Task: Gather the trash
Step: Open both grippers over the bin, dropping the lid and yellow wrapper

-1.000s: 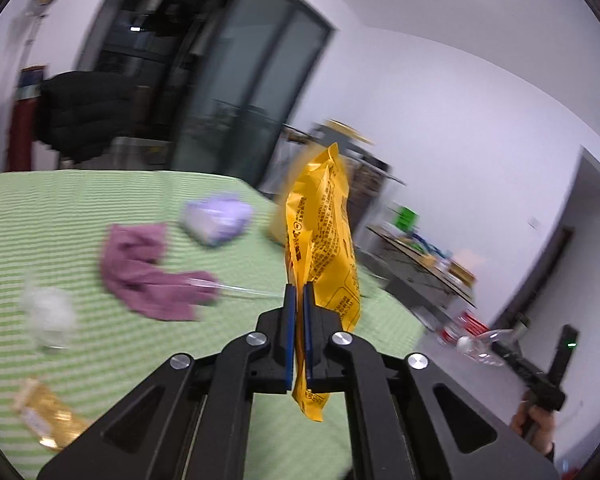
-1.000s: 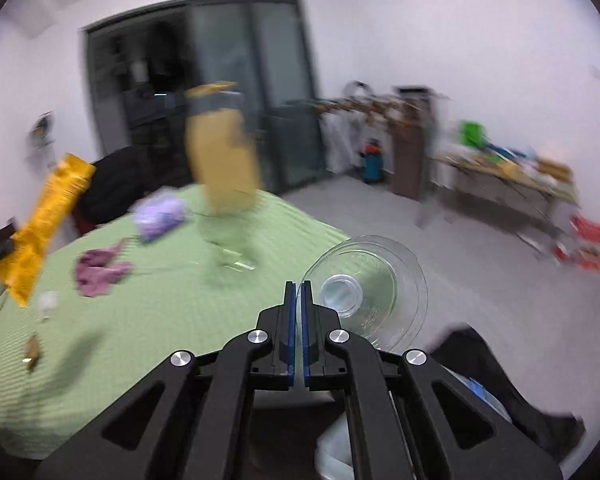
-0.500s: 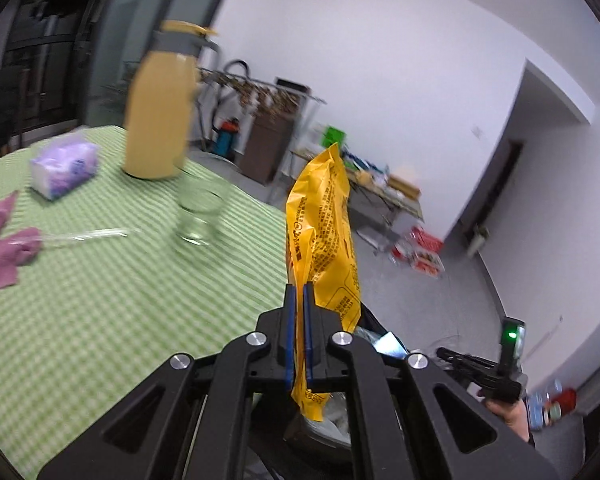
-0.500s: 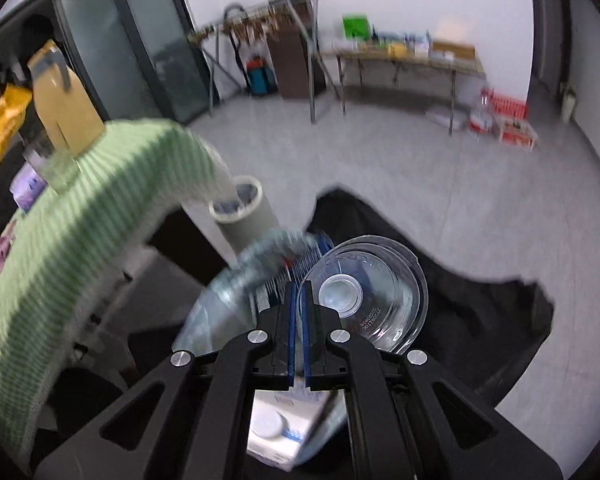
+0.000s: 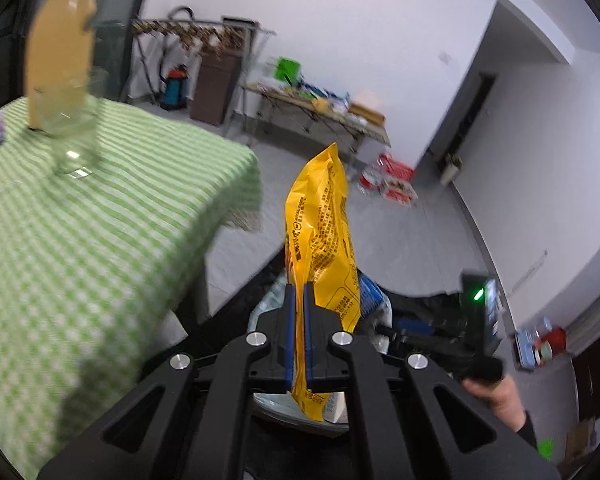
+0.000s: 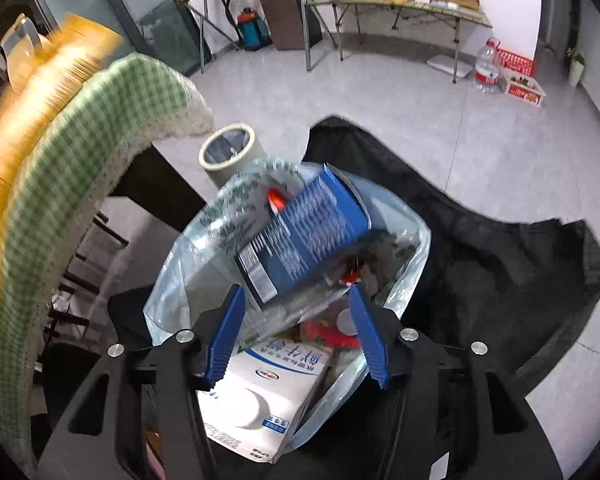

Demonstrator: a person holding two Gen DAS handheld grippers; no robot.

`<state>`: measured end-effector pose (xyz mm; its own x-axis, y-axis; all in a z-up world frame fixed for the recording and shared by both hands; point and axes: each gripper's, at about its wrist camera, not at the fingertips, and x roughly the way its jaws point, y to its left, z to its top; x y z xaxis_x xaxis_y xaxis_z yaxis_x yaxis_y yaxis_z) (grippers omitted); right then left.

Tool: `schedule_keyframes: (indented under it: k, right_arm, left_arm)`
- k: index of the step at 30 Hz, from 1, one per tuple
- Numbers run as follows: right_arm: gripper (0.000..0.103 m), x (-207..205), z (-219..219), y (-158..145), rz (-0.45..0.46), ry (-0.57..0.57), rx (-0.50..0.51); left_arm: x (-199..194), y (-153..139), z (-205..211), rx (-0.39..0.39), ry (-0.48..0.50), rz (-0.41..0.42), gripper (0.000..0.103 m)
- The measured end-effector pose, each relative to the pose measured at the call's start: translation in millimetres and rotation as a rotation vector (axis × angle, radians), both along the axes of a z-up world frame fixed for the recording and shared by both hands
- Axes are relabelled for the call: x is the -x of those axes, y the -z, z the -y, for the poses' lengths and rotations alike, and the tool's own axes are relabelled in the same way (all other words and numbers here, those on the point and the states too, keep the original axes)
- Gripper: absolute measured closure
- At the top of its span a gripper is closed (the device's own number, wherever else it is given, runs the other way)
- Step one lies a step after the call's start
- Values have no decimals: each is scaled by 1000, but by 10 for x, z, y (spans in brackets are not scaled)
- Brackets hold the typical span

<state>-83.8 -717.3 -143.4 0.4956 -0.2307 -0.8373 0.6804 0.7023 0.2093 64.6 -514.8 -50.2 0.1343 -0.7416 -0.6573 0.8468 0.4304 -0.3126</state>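
we hold the left gripper (image 5: 298, 340) pressed together on the lower end of the yellow snack wrapper (image 5: 320, 240), which stands up from the pads toward 12 o'clock. the right gripper (image 6: 296, 332) hangs over the clear trash bag (image 6: 404, 216); its jaws have just been opening and now stand spread with nothing pinched. a blurred clear plastic piece (image 6: 256, 200) sits in the bag's mouth at 12 o'clock of them, apparently dropping in beside the blue carton (image 6: 304, 236) and the white milk carton (image 6: 260, 392).

to do this step well, we judge the wrapper should be carried right over the bag's opening before the left pads part, with its long body pointed down into the mouth so it does not catch the rim.

for room: in the left view the green checked tablecloth (image 5: 80, 240) ends in a hanging corner at 10 o'clock, close to the path. in the right view, a taped cylinder bin (image 6: 228, 152) stands at 11 o'clock of the bag. the black sheet (image 6: 480, 248) spreads to 3 o'clock, with open floor beyond. the bag looks nearly full, so the wrapper may sit high.
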Motion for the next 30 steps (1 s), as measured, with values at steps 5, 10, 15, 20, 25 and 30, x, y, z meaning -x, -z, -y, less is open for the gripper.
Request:
schedule_keyframes:
  k: [5,10,15,20,25,30]
  right_arm:
    - [44,192,25,-270,73,41,40]
    - [44,420,59,-365,108,83,58]
    - [44,551,93,-307,115,108,39]
    - [44,623,108,-228,119,130,18]
    - [44,679,129,-157,124,146,-4]
    - [44,696,139,-109,129,158,-24]
  left_arm:
    - [231,403,362,-84,159,42,102]
    - [382,893,614,-192,247,64,102]
    - [596,1150,810,-197,362,231,102]
    - [932,1156,880,-167,489,429,102]
    - [973,1169,856,-170,495,545,102]
    - [975,1355,827,-231,486,645,102]
